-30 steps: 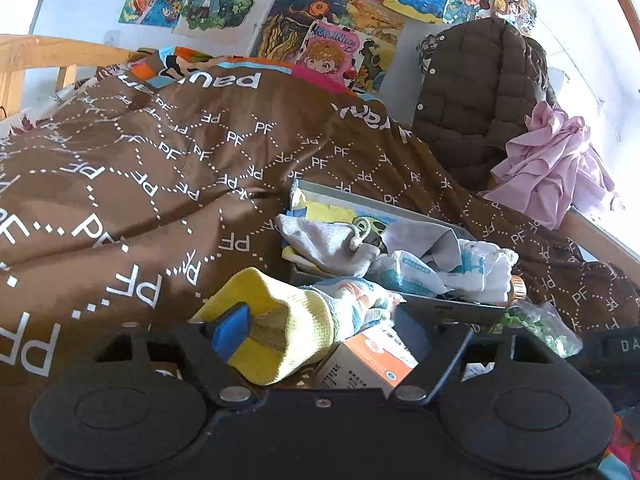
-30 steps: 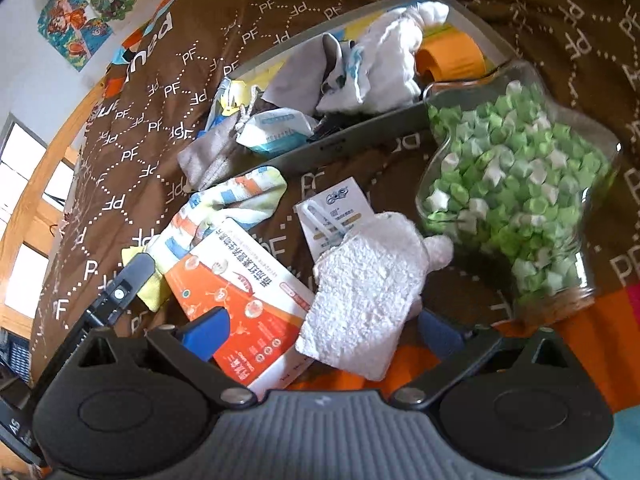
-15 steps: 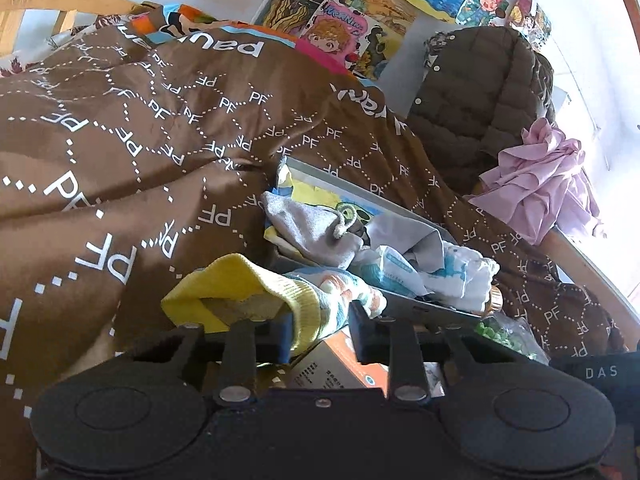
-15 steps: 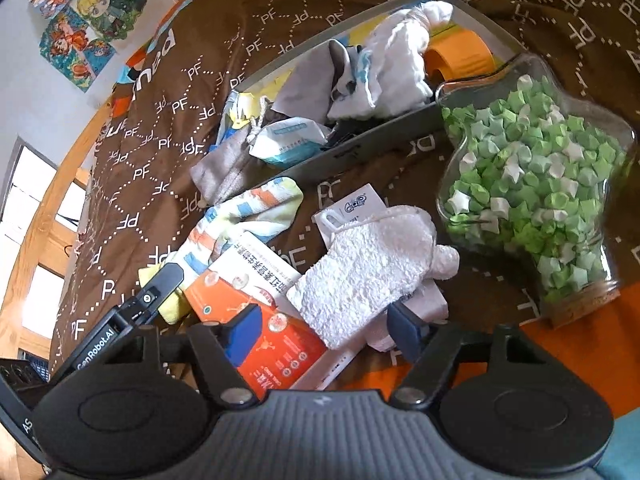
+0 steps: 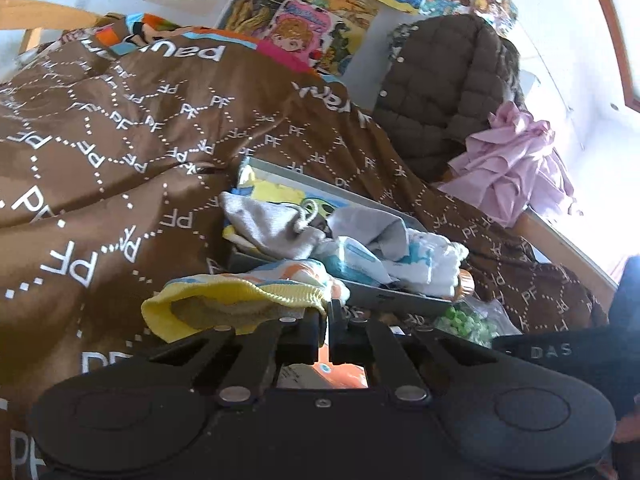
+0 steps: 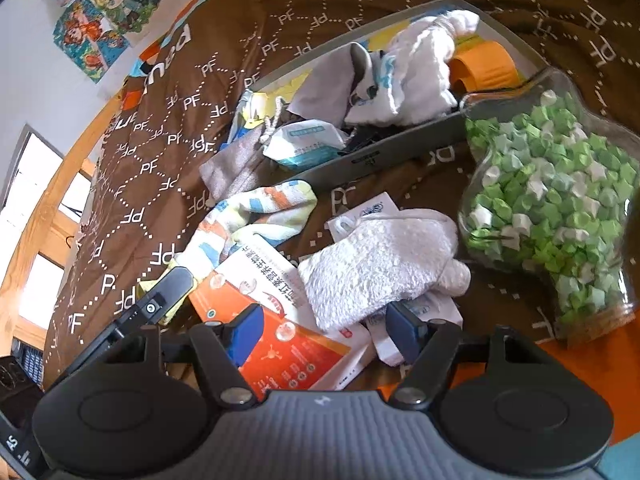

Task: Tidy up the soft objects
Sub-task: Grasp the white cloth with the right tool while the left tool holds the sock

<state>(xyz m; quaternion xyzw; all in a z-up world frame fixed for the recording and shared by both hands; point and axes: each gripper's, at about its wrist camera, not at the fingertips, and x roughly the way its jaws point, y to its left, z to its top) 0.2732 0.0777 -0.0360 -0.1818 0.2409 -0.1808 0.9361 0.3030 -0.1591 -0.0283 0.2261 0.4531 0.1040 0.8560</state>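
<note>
My left gripper (image 5: pixel 326 312) is shut on the yellow cuff of a striped sock (image 5: pixel 240 300), which lies on the brown quilt; the right wrist view shows the same sock (image 6: pixel 256 216). A grey tray (image 5: pixel 400 300) just behind it holds a grey drawstring pouch (image 5: pixel 272 228), a white cloth (image 6: pixel 416 68) and a tissue pack (image 6: pixel 308 144). My right gripper (image 6: pixel 324 332) is open, low over a white fluffy sock (image 6: pixel 380 264). The near end of that sock lies between the blue pads (image 6: pixel 246 330), and I cannot tell if they touch it.
A glass jar of green paper stars (image 6: pixel 552 184) lies right of the fluffy sock. An orange-and-white box (image 6: pixel 276 320) and paper cards sit under it. A brown puffer jacket (image 5: pixel 440 92) and a pink garment (image 5: pixel 512 164) rest against the wall behind the quilt (image 5: pixel 120 140).
My left gripper has gone from open to shut on the sock's yellow cuff and raised it slightly. My right gripper has moved in toward the white fluffy sock, still open.
</note>
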